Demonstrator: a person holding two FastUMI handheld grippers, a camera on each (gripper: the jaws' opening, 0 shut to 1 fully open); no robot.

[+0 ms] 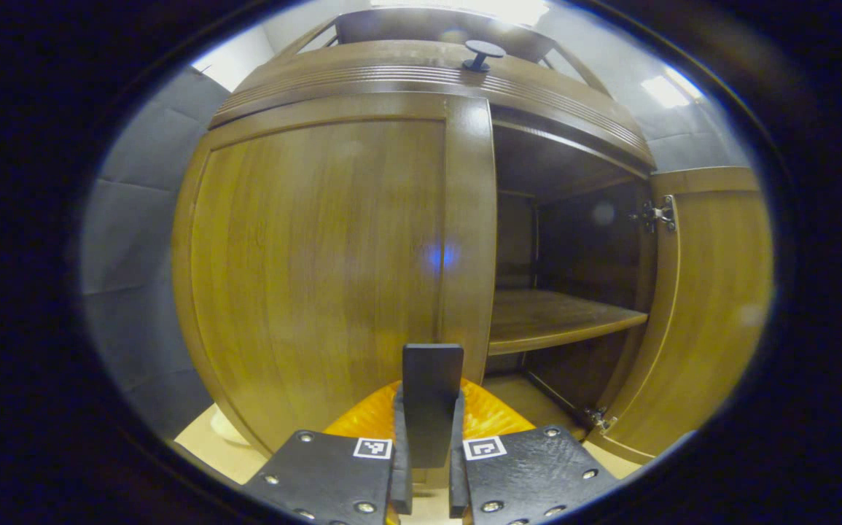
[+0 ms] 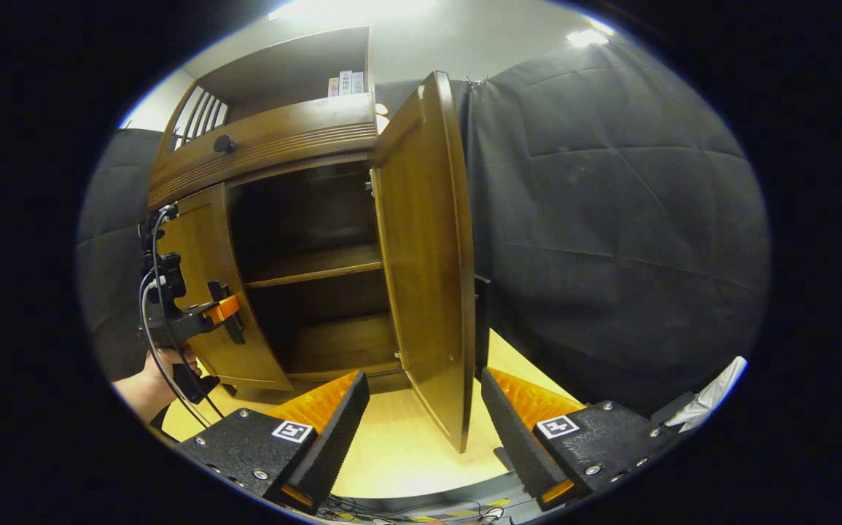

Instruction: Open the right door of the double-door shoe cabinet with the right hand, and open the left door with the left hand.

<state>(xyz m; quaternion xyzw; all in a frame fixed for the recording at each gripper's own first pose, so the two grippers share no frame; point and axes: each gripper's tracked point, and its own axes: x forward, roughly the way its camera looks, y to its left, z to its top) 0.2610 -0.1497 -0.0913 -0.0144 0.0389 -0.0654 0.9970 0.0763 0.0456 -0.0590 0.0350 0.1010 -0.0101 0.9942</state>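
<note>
The brown wooden shoe cabinet faces me with its left door (image 1: 318,255) flat against the front. My left gripper (image 1: 428,467) is shut on that door's black upright handle (image 1: 431,379), one finger on each side. The right door (image 1: 712,306) stands swung wide, baring a shelf (image 1: 552,317) and a dark inside. In the right gripper view the right door (image 2: 424,255) is seen edge-on, with its black handle (image 2: 481,321) on the far face. My right gripper (image 2: 424,430) is open, its fingers apart on either side of the door's lower corner and not touching it. The left gripper (image 2: 220,313) sits at the left door (image 2: 198,277), held by a hand (image 2: 151,379).
A drawer front with a black knob (image 1: 482,52) runs above the doors, and an open upper shelf (image 2: 297,65) tops the cabinet. Black cloth wall (image 2: 610,219) hangs right of the cabinet. Light wooden floor (image 2: 406,452) lies in front. Cables (image 2: 421,510) trail near the bottom edge.
</note>
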